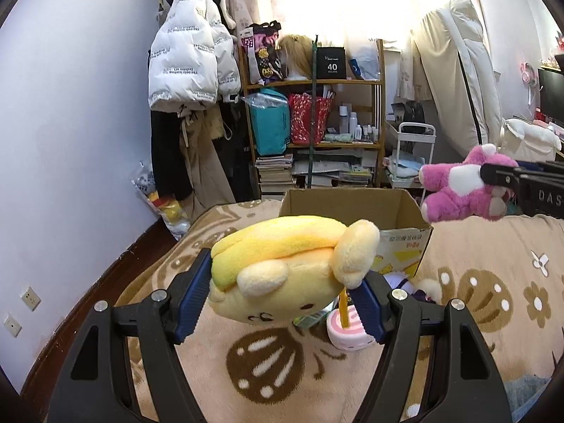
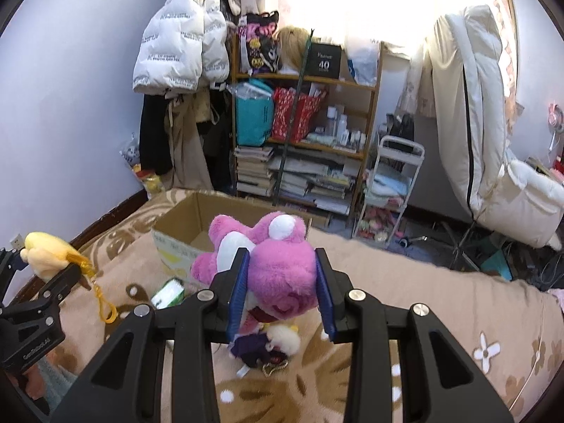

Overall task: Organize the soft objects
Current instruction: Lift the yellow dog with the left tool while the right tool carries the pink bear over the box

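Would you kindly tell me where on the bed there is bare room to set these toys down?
The cardboard box looks empty inside, and the blanket right of it is bare. It is crowded just below the box: purple doll, green packet, pink toy.

Left gripper: matte black frame, two angled arms with triangular cut-outs; round silver screw heads at the pivots; ribbed blue pads lining the inner faces of both fingers. White lettering, too small to read, on its side in the right wrist view.

Right gripper: same build, black linkage, silver screws, blue ribbed pads. White letters "DAS" on its side, cut off at the frame edge.

Sleeve: grey, possibly fleece; only an edge shows.
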Tool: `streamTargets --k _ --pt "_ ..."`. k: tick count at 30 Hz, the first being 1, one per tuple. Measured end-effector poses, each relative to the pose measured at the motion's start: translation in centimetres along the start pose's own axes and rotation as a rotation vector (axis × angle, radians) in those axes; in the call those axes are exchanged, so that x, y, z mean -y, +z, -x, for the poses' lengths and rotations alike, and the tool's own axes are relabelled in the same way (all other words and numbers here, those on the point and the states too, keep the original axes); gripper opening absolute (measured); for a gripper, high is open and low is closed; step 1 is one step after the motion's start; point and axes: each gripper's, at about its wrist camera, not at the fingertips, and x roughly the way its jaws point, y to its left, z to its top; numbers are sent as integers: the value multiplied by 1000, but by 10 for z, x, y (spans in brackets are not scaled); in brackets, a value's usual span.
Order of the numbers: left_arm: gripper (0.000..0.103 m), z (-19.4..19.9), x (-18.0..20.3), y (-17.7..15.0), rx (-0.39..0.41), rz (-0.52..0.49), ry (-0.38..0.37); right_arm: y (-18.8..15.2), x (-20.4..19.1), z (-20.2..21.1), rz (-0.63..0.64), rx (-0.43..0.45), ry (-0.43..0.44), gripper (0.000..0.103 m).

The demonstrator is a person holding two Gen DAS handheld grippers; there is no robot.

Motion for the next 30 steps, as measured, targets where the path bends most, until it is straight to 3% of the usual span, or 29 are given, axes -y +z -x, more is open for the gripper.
streamTargets --k 8,19,30 --pt "73 -3 -3 30 64 -14 16 25 9 -4 13 47 -27 38" --pt "73 -41 -10 67 77 -2 41 55 21 -25 10 101 -42 38" --pt "73 -90 6 96 70 15 8 72 23 -63 -8 115 -27 39"
